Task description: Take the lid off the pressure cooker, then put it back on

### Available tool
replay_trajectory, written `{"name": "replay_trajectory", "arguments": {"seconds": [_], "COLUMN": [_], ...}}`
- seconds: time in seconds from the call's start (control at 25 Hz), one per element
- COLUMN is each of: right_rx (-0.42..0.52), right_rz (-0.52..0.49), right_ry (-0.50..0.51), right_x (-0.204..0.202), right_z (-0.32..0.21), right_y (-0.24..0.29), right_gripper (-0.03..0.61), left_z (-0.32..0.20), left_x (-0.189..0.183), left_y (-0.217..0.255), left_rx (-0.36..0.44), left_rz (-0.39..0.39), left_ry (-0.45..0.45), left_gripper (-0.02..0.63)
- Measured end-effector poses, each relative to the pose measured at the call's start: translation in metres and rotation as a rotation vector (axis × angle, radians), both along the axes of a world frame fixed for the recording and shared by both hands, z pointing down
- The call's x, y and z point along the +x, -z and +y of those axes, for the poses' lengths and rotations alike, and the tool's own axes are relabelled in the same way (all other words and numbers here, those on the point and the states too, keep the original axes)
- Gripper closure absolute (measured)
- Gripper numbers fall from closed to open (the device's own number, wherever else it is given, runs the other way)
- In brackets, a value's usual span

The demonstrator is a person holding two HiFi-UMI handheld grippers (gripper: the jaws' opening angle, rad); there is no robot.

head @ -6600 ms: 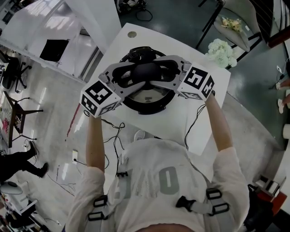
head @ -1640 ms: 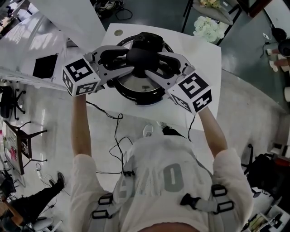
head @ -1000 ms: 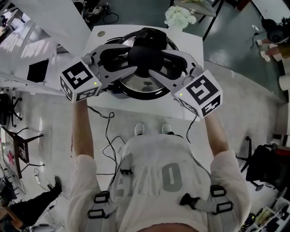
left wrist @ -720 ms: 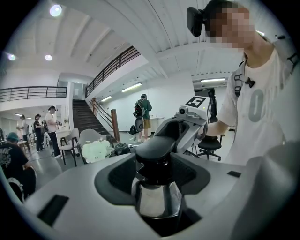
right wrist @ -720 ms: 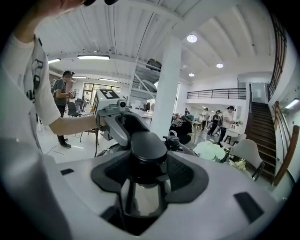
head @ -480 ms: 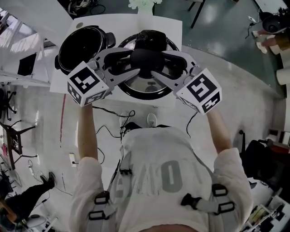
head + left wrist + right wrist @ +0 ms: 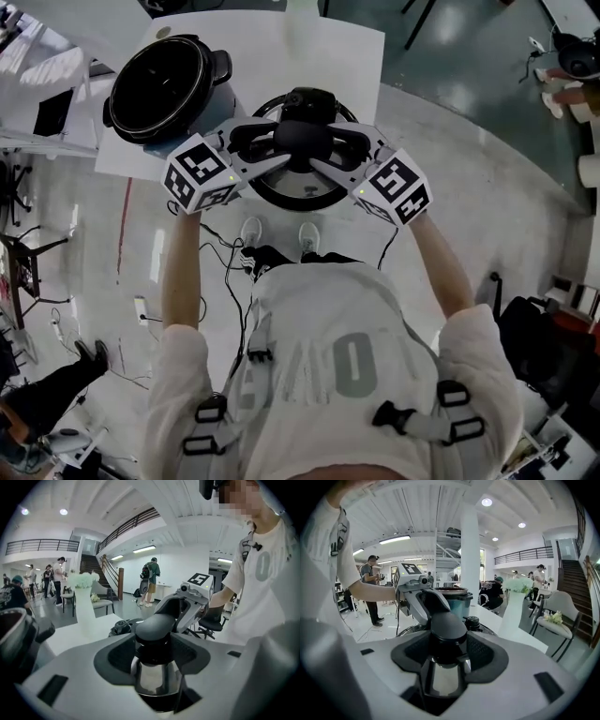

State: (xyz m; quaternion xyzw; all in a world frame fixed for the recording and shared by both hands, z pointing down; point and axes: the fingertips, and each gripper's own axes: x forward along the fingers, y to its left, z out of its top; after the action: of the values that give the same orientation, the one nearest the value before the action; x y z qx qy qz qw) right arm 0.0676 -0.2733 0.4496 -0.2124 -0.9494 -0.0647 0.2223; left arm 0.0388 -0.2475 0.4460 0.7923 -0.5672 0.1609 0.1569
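The pressure cooker (image 7: 164,80) stands open at the table's far left, its dark pot bare; it also shows in the right gripper view (image 7: 454,599). Its steel lid (image 7: 295,183) hangs to the right of it, over the table's near edge. Both grippers clamp the lid's black knob (image 7: 302,138) from opposite sides: my left gripper (image 7: 279,145) from the left, my right gripper (image 7: 326,145) from the right. The left gripper (image 7: 157,653) closes on the knob (image 7: 157,625), and the right gripper (image 7: 447,658) on the knob (image 7: 446,623). I cannot tell whether the lid touches the table.
The white table (image 7: 328,56) has bare surface right of the cooker. A white vase of flowers (image 7: 83,597) stands at its far edge. Cables run over the floor near the person's feet (image 7: 253,230). A chair (image 7: 555,616) and several people stand farther off.
The lid, held by both grippers, has come off the cooker, moving right and down toward the table's near edge. The open pot now shows at the left.
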Motion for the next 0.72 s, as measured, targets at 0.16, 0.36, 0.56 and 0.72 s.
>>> {"name": "replay_trajectory", "arguments": {"seconds": [0.16, 0.36, 0.56, 0.72], "right_rx": [-0.004, -0.015, 0.001, 0.057], "right_rz": [0.054, 0.103, 0.135, 0.152], "right_ry": [0.022, 0.037, 0.049, 0.051], "right_x": [-0.006, -0.015, -0.020, -0.017], "right_z": [0.002, 0.001, -0.002, -0.002], "right_y": [-0.038, -0.070, -0.088, -0.101], "right_gripper": [0.337, 0.337, 0.336, 0.336], "left_z": [0.002, 0.001, -0.002, -0.002], "left_x": [-0.006, -0.014, -0.018, -0.016], "left_y": [-0.040, -0.071, -0.090, -0.103], "left_rx": [-0.075, -0.130, -0.155, -0.155], "left_rz": [0.032, 0.045, 0.043, 0.015], "left_ry": [0.018, 0.036, 0.041, 0.045], "left_gripper": [0.383, 0.383, 0.383, 0.382]}}
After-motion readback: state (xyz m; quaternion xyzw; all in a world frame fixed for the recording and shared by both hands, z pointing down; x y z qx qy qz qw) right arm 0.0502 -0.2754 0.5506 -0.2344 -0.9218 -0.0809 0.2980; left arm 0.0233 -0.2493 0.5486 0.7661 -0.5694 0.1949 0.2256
